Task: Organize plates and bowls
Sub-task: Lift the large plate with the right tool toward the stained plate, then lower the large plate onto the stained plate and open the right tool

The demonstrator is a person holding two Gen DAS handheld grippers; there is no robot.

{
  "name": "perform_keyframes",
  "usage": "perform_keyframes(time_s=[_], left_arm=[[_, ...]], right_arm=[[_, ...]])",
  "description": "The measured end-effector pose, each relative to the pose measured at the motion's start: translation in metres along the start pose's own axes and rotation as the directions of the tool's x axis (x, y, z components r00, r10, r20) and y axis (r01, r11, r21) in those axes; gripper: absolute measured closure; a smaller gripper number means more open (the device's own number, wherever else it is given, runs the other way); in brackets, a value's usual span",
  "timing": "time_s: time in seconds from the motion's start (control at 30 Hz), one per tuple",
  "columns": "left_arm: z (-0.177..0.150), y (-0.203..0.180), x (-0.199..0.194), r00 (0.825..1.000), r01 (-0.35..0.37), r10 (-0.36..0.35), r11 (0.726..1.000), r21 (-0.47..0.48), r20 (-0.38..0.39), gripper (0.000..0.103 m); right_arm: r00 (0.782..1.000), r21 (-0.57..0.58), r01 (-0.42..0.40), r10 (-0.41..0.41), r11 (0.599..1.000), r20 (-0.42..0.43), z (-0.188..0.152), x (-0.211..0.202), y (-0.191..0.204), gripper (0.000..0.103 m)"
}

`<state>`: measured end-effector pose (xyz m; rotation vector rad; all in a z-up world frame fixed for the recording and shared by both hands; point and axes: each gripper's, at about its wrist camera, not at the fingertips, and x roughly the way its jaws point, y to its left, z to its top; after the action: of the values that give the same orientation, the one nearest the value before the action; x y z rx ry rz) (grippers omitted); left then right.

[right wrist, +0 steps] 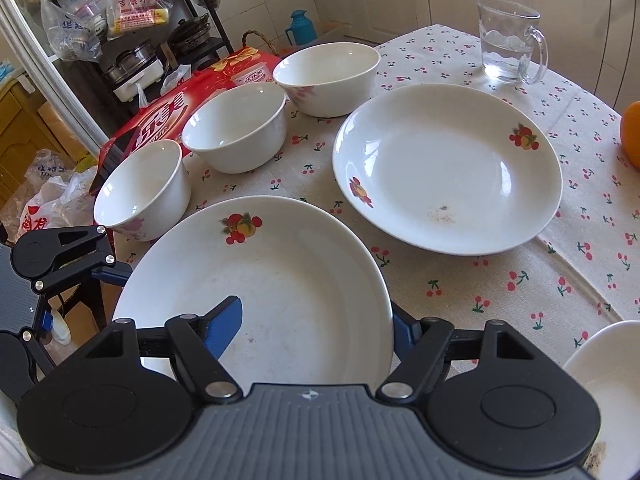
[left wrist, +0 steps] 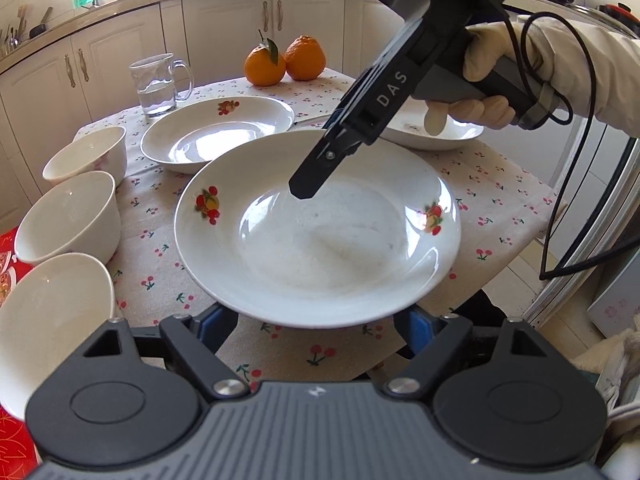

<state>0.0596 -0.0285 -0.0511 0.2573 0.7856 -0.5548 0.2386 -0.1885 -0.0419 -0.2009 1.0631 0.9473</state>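
Over the table [right wrist: 560,264], the near plate [right wrist: 280,272] is just beside the far plate [right wrist: 448,168]. The right gripper [right wrist: 316,312] straddles the near plate's rim, though I cannot tell whether it is clamped. The left gripper [left wrist: 316,316] has its jaws spread beneath that rim. Lift the plate level and land it centred.

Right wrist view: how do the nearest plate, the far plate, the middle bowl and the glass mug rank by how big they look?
1. Nearest plate and far plate: alike; the difference may only be nearness.
2. Middle bowl.
3. Glass mug, smallest, though farthest away.

Glossy white ceramic plate [left wrist: 316,236], woven cotton-like tablecloth [left wrist: 160,280], clear glass mug [left wrist: 154,84].
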Motion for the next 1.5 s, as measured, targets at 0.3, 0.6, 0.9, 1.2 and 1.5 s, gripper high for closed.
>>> perform_keyframes(time_s=[0.3,0.6,0.9,1.2,1.5], left_arm=[[0.033,-0.014,0.012,0.999,0.05,-0.051,0.997,0.061,0.001,0.018],[0.071,-0.028,0.041,0.992,0.128,-0.128,0.984,0.124,-0.005,0.019],[0.103,-0.049,0.076,0.981,0.192,-0.191,0.965,0.176,-0.022,0.019],[0.125,-0.065,0.107,0.974,0.226,-0.223,0.953,0.202,-0.04,0.019],[0.133,-0.071,0.121,0.975,0.224,-0.22,0.951,0.212,-0.043,0.019]], right_arm=[[0.997,0.035,0.063,-0.065,0.997,0.052,-0.012,-0.036,-0.016,0.023],[0.985,0.106,0.133,-0.143,0.985,0.094,-0.034,-0.074,-0.05,0.023],[0.969,0.179,0.191,-0.214,0.965,0.123,-0.06,-0.105,-0.088,0.023],[0.955,0.256,0.213,-0.256,0.943,0.15,-0.084,-0.121,-0.124,0.023],[0.951,0.292,0.212,-0.266,0.933,0.16,-0.097,-0.12,-0.144,0.023]])
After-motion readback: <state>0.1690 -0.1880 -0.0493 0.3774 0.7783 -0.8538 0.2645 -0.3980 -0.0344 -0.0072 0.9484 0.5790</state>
